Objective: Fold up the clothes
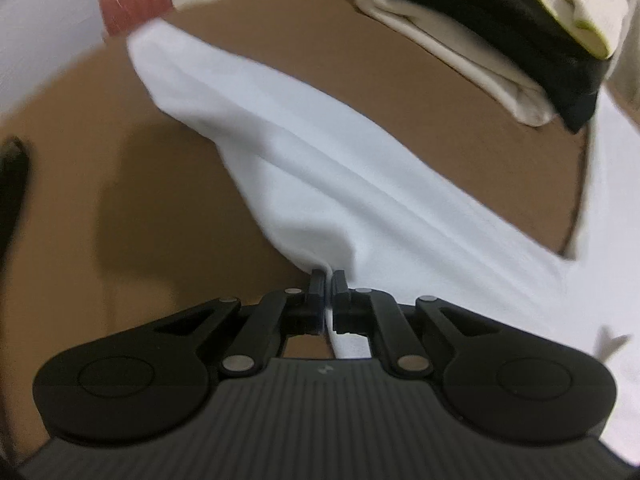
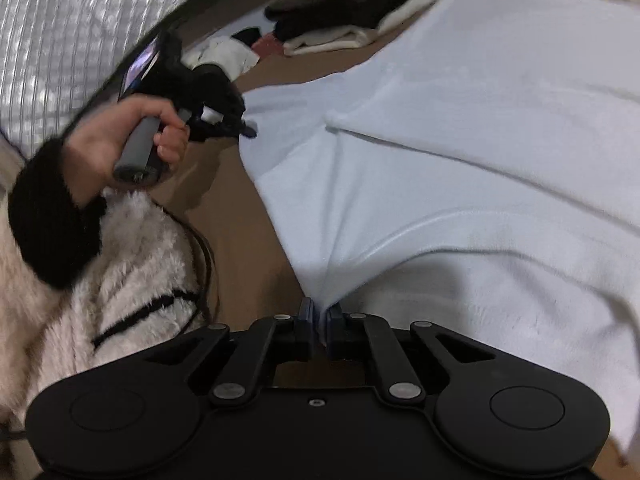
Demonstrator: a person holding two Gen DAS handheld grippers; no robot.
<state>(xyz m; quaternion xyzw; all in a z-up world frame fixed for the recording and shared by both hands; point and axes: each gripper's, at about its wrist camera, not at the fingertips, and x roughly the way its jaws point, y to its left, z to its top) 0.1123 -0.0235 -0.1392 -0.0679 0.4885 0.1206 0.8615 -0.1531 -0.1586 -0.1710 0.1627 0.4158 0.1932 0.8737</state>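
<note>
A white shirt point(image 1: 304, 168) lies spread across a brown table point(image 1: 100, 128), pinched at two points along its near edge by a pair of handheld grippers. The left gripper point(image 1: 328, 276) is clenched on a fold of the cloth at 6 o'clock in its own view, the fabric rising from its jaws toward 11 o'clock, where a sleeve ends near the table's far rim. The right gripper point(image 2: 321, 312) is likewise clamped on the shirt point(image 2: 460, 152), a peak of cloth drawn into its closed jaws at 6 o'clock of the right wrist view, with the body of the shirt fanning out toward 2 o'clock. In that view the left gripper point(image 2: 250, 131) appears at 10 o'clock, carried by a hand point(image 2: 120, 136) in a black cuff point(image 2: 48, 220), its tips on the shirt's edge. A fluffy white sleeve point(image 2: 120, 264) with black stripes fills the 8 o'clock corner. A stack point(image 1: 500, 28) of folded clothes, cream below and black above, sits on the table at 1 o'clock of the left wrist view, well apart from both grippers; the same stack point(image 2: 360, 12) shows at 12 o'clock in the right.
</note>
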